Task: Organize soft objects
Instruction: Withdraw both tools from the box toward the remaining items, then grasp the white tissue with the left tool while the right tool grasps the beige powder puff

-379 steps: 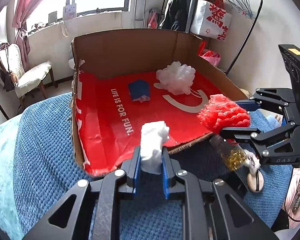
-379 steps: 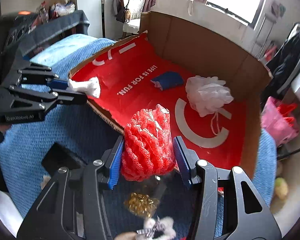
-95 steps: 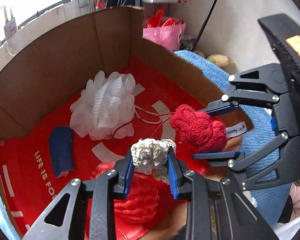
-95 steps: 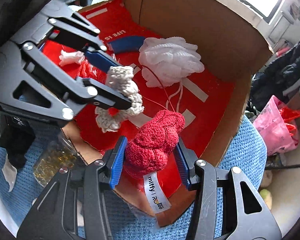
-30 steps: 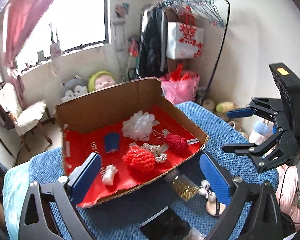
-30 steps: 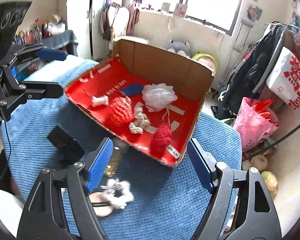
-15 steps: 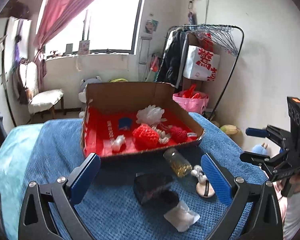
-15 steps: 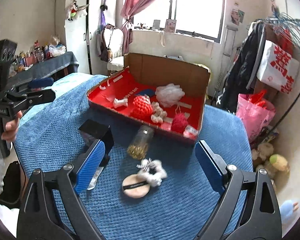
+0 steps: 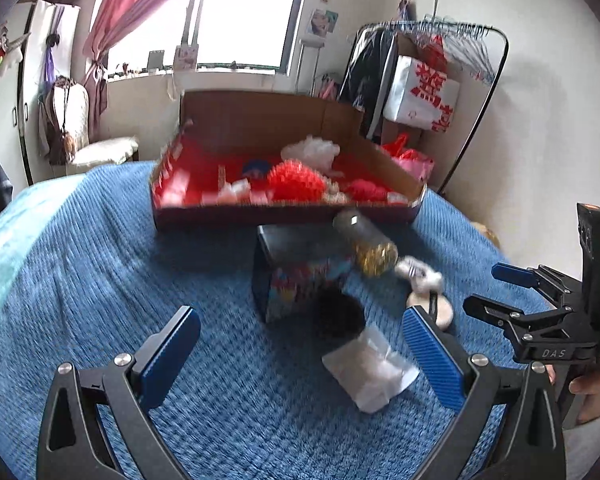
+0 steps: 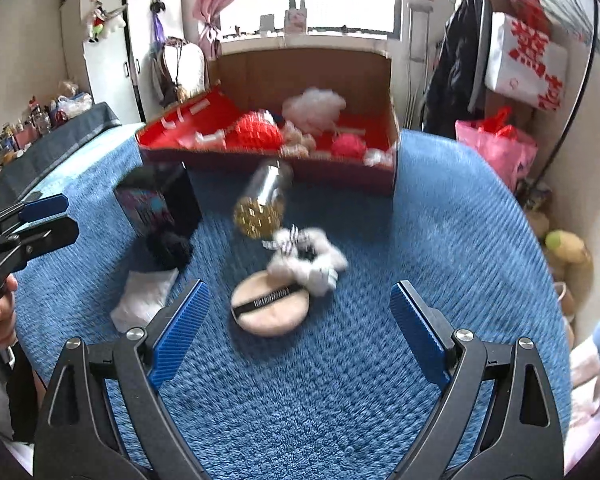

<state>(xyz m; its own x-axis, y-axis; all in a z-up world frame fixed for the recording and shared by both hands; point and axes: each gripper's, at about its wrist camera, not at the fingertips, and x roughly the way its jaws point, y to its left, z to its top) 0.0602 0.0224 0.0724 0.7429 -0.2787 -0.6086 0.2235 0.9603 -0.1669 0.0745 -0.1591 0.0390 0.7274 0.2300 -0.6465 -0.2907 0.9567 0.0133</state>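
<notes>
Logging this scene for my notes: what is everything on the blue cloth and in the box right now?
cardboard box: one, brown with red lining, far side of the cloth
white puff: one, in box
red mesh ball: one, in box
red knit piece: one, in box
jar: one, clear with gold contents, lying before the box
dark carton: one, left of jar
powder puff: one, beige, near
white scrunchie: one, touching the puff
left claw: open, empty
right claw: open, empty
</notes>
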